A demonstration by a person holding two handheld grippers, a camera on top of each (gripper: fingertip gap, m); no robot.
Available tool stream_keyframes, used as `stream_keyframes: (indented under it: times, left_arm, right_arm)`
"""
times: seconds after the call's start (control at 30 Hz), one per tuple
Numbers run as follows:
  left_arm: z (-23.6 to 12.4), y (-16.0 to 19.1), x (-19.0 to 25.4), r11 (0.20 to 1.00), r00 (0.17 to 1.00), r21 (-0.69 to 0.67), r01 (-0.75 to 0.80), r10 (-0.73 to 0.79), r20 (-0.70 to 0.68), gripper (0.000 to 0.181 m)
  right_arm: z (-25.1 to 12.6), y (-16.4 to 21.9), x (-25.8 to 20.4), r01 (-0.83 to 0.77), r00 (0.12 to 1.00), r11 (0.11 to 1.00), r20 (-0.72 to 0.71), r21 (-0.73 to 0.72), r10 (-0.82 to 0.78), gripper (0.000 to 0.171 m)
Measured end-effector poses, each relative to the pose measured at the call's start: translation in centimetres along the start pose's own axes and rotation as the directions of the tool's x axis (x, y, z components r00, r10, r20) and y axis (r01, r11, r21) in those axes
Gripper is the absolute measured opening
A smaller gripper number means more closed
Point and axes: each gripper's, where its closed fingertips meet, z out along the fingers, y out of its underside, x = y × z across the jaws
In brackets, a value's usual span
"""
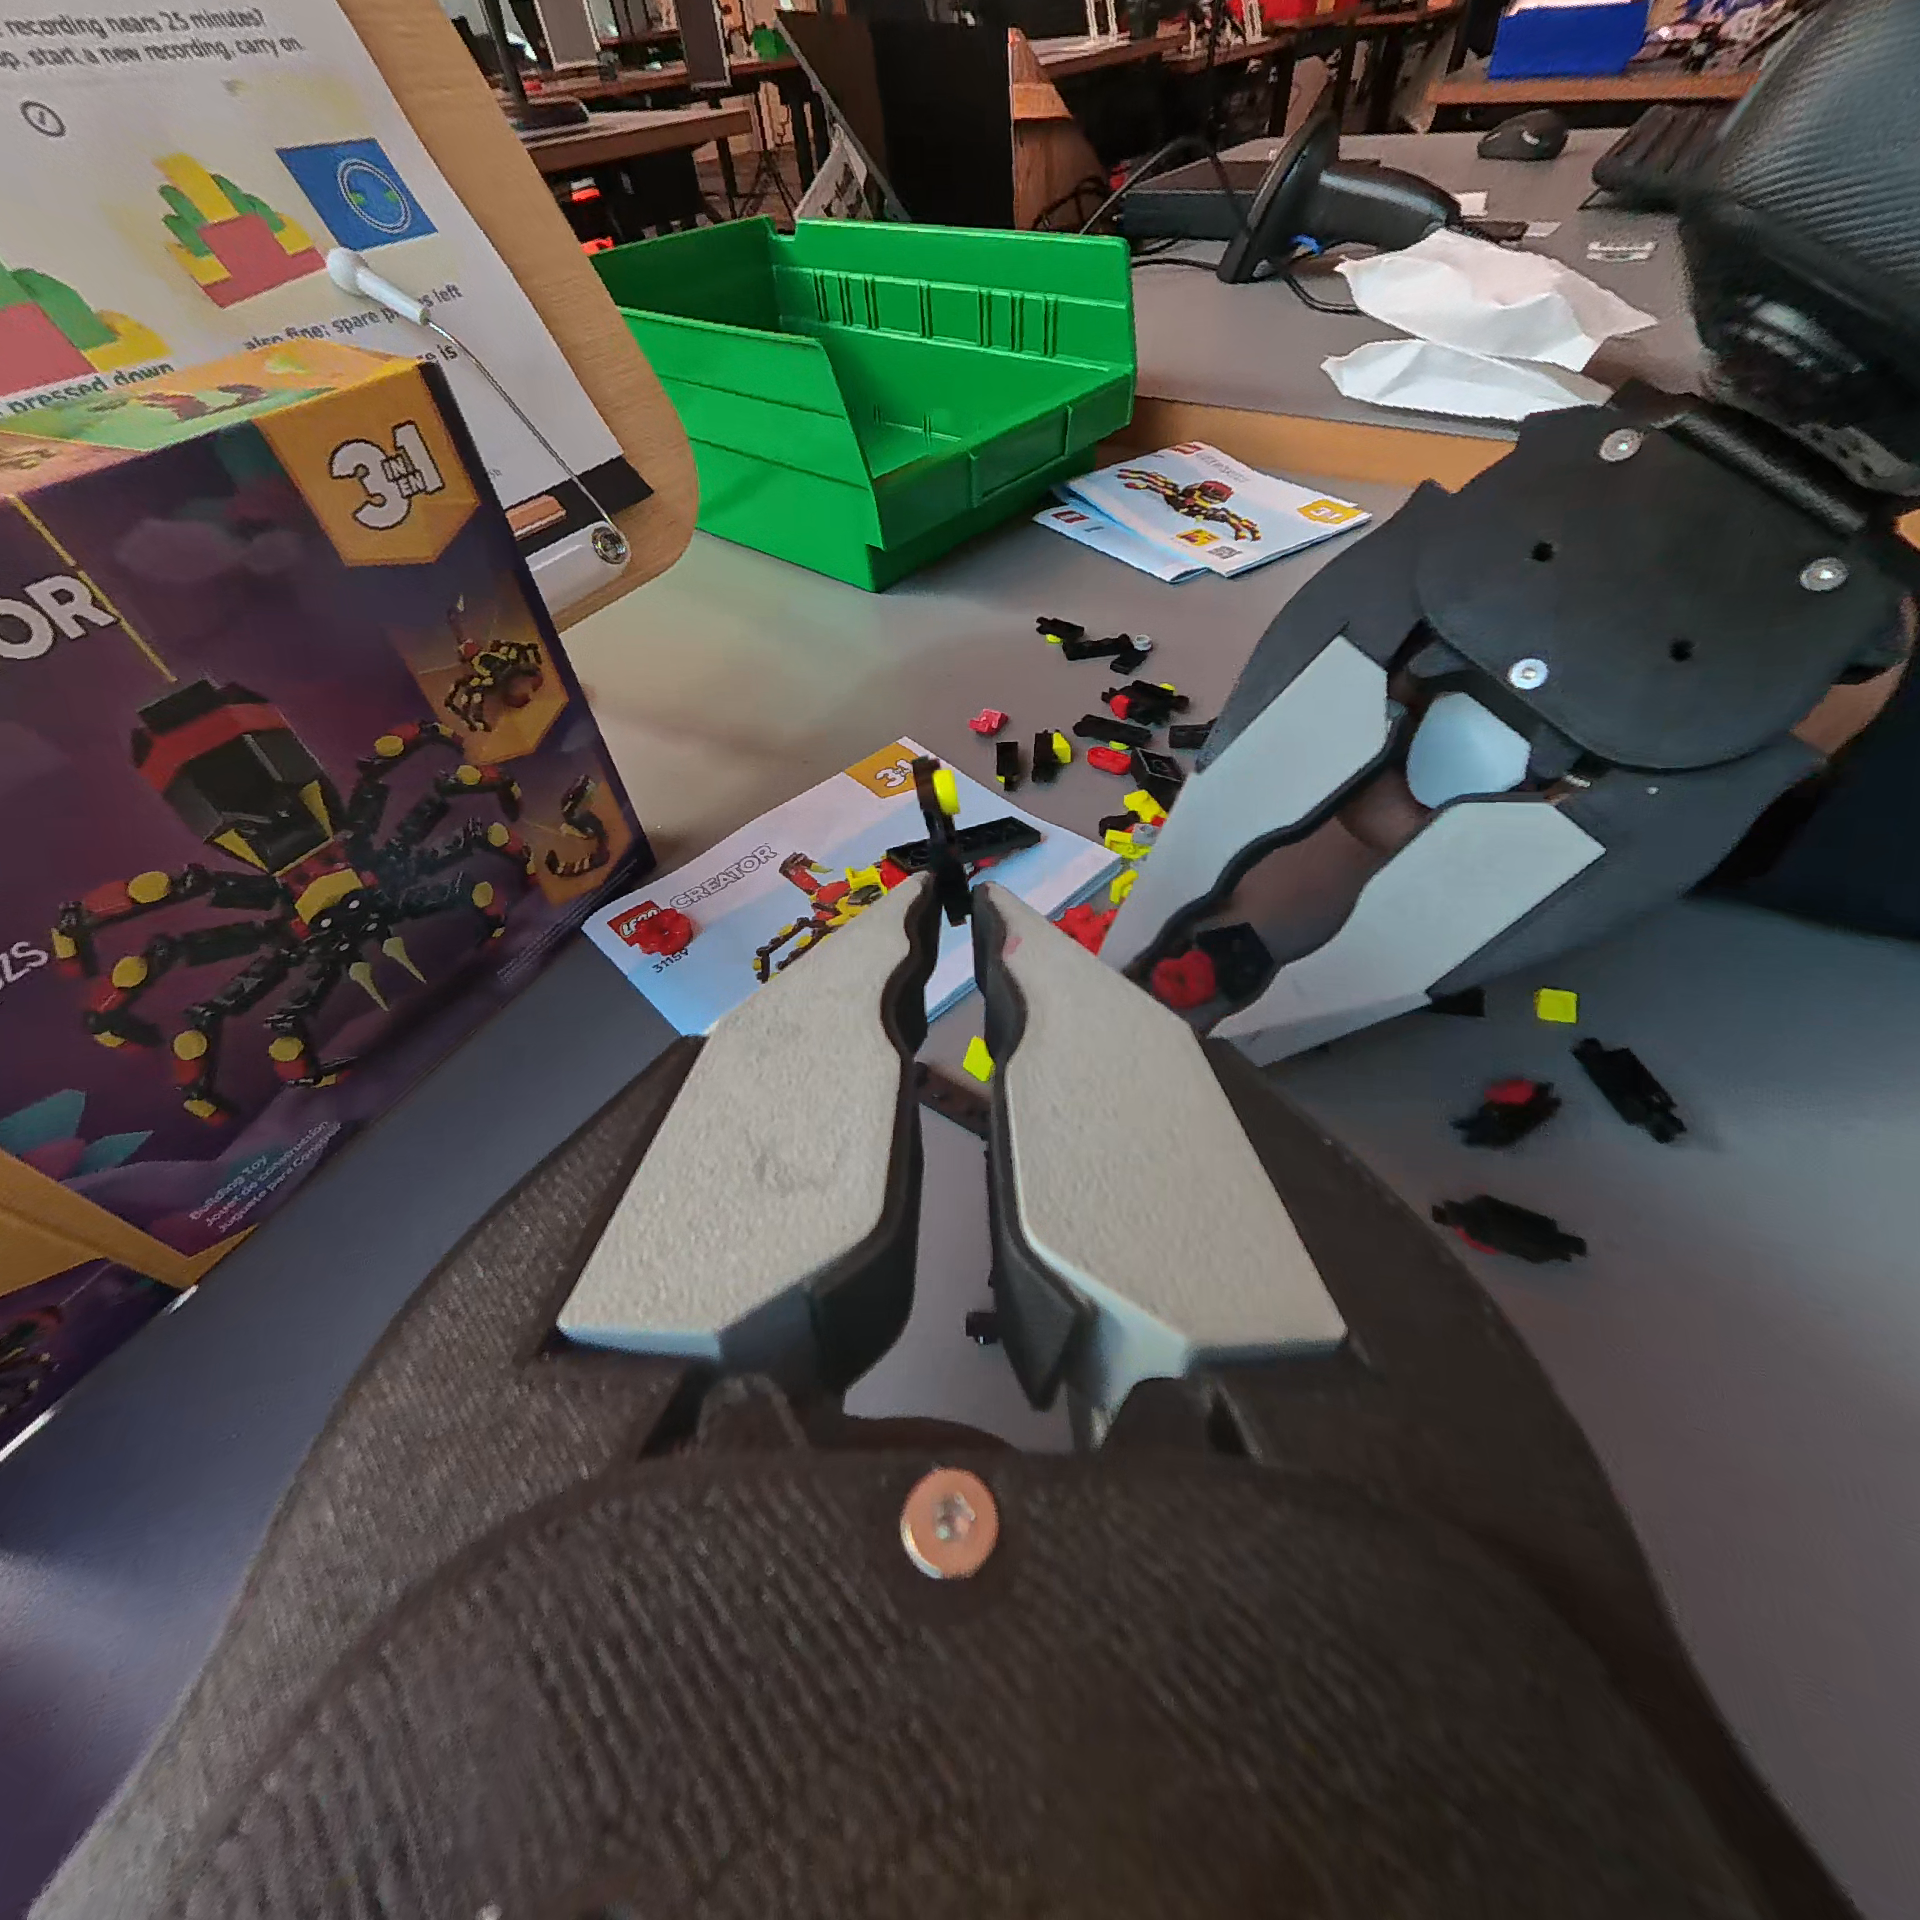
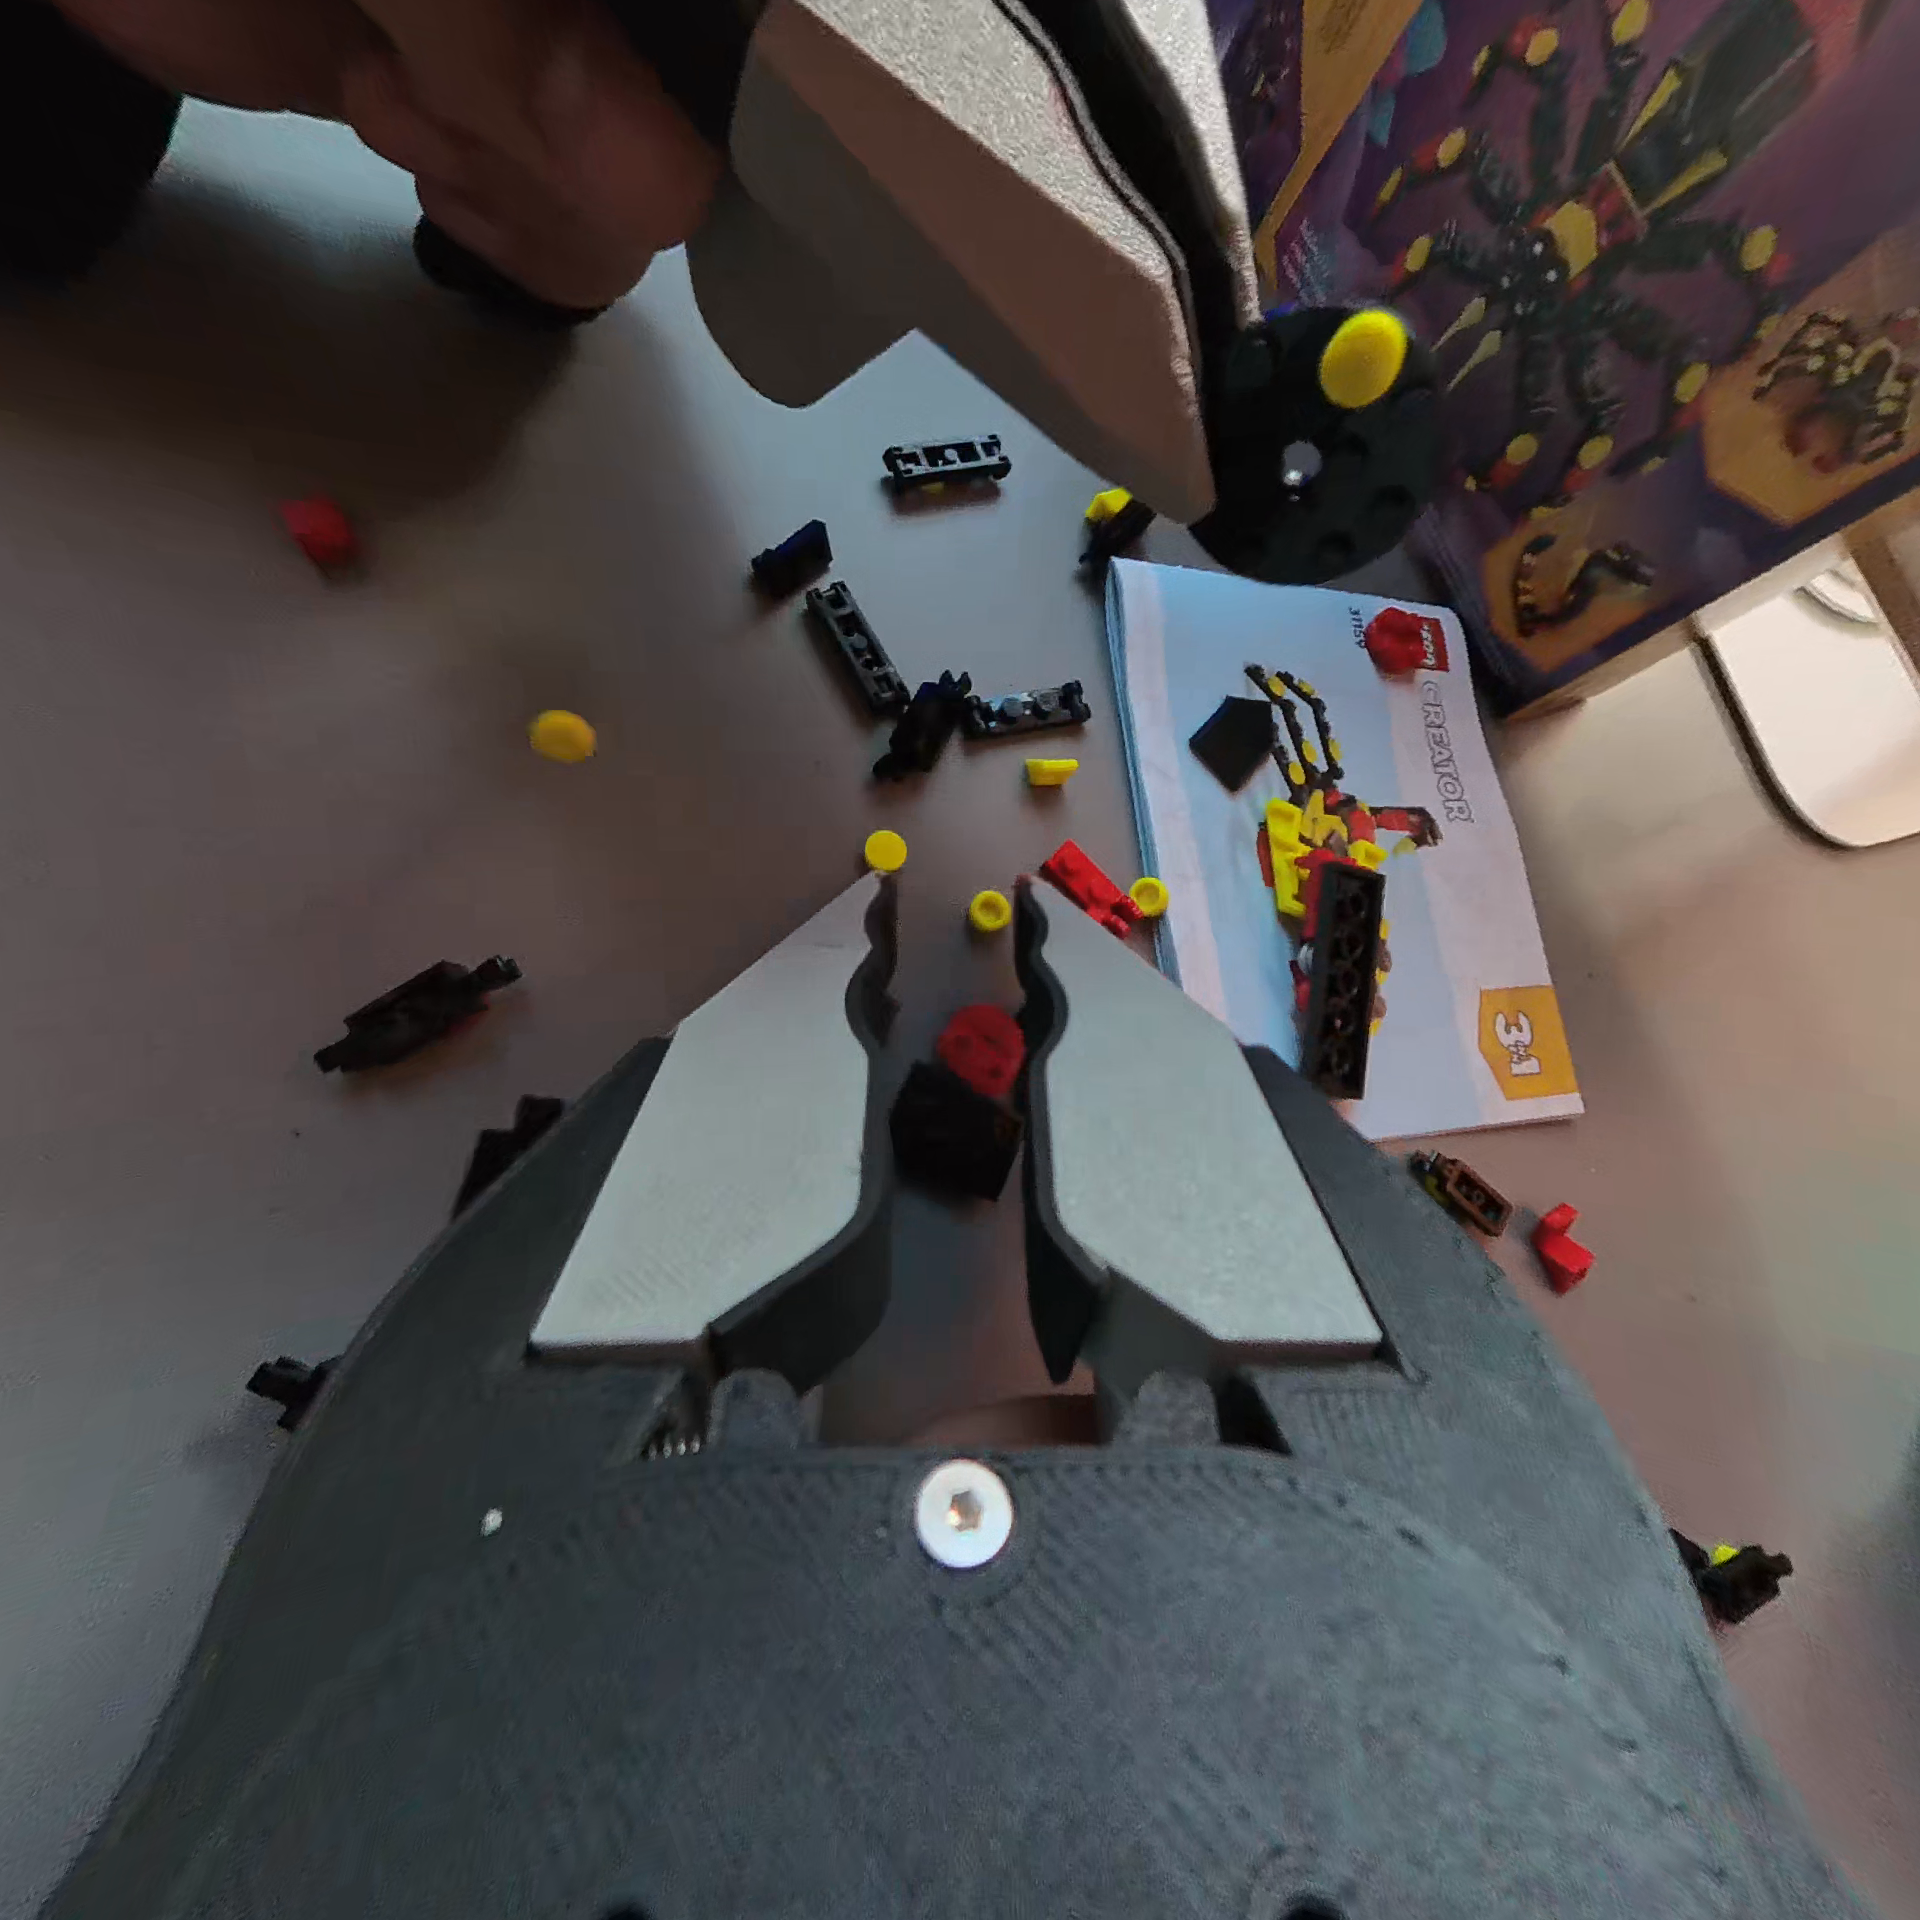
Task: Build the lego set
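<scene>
At frame centre of the left wrist view, the left tool (image 1: 951, 899) pinches a black round plate (image 1: 943, 831) edge-on, one yellow stud (image 1: 944, 787) fitted; build looks barely begun. Loose pieces (image 1: 1127, 727) lie scattered over the table (image 1: 1662, 1351), the instruction booklet (image 1: 790, 883) just beyond the tips, the set box (image 1: 291, 790) at left. Right wrist view: the right tool (image 2: 951, 894), jaws narrowly parted, has a red-and-black piece (image 2: 966, 1101) between its fingers low in the gap; whether gripped, cannot tell. The plate (image 2: 1325, 447) hangs at upper right, well apart.

Left hand-held gripper (image 1: 951, 899) nearly closed, clamping, right hand-held gripper (image 2: 951, 894) parted, angled down
</scene>
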Motion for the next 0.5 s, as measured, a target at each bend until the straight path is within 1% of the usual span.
stream_keyframes:
  times: [0.07, 0.27, 0.4, 0.5]
  left_arm:
    - [-0.1, -0.1, -0.1, 1.0, 1.0, 0.006, 0.013, -0.013, -0.005, 0.003]
    - [0.0, 0.1, 0.2, 1.0, 1.0, -0.009, 0.011, -0.011, -0.021, 0.003]
    - [0.2, 0.4, 0.9, 1.0, 0.999, -0.027, -0.012, 0.011, -0.045, 0.002]
    - [0.2, 0.4, 1.4, 0.999, 0.998, -0.03, -0.021, 0.019, -0.066, 0.003]
  right_arm:
    - [-0.1, -0.2, 0.4, -0.012, 1.0, 1.0, -0.025, 0.011, 0.012, 0.022]
    - [-1.6, -3.0, 2.8, -0.019, 0.984, 0.982, -0.171, 0.188, 0.052, 0.022]
    - [-3.3, -5.4, 3.6, 0.043, 0.961, 0.948, -0.274, 0.317, 0.048, 0.018]
    - [-3.9, -6.0, 3.8, 0.105, 0.942, 0.939, -0.336, 0.328, 0.012, 0.015]
